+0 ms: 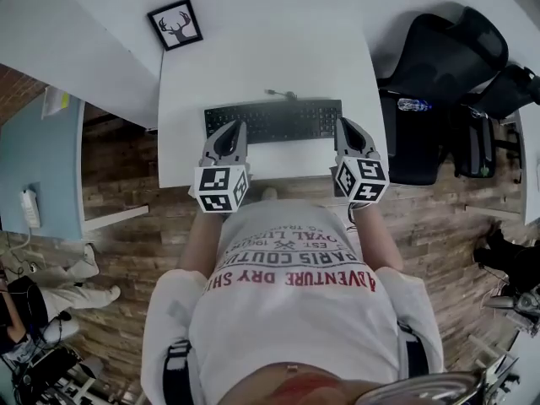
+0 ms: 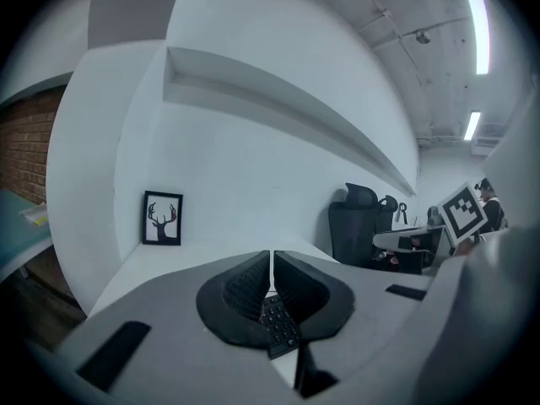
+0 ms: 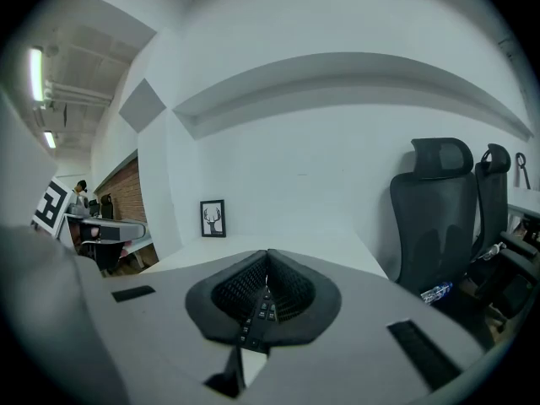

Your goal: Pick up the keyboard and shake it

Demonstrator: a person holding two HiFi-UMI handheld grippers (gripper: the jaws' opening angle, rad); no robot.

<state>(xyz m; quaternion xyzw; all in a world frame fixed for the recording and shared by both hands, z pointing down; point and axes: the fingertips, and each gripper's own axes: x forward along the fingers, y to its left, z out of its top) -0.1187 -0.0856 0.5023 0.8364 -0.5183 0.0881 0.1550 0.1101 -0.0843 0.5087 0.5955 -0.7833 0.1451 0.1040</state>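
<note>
I held the left gripper (image 1: 240, 127) and right gripper (image 1: 341, 123), jaws pressed together and empty, just over the keyboard's (image 1: 274, 121) two ends, judging that would lift it level.

head view: overhead, steeply down on desk (image 1: 261, 74) | left gripper view: low, close at near edge's left, facing wall (image 2: 253, 184) | right gripper view: likewise, right | shared: keyboard (image 1: 272, 121), deer picture (image 1: 175, 24)

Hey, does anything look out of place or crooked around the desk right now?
Only one thing: a plastic bottle lies on its side on the black chair right of the desk. The keyboard is square to the desk's front edge, with the left gripper and right gripper closed on its ends. Nothing looks spilled or damaged.
</note>
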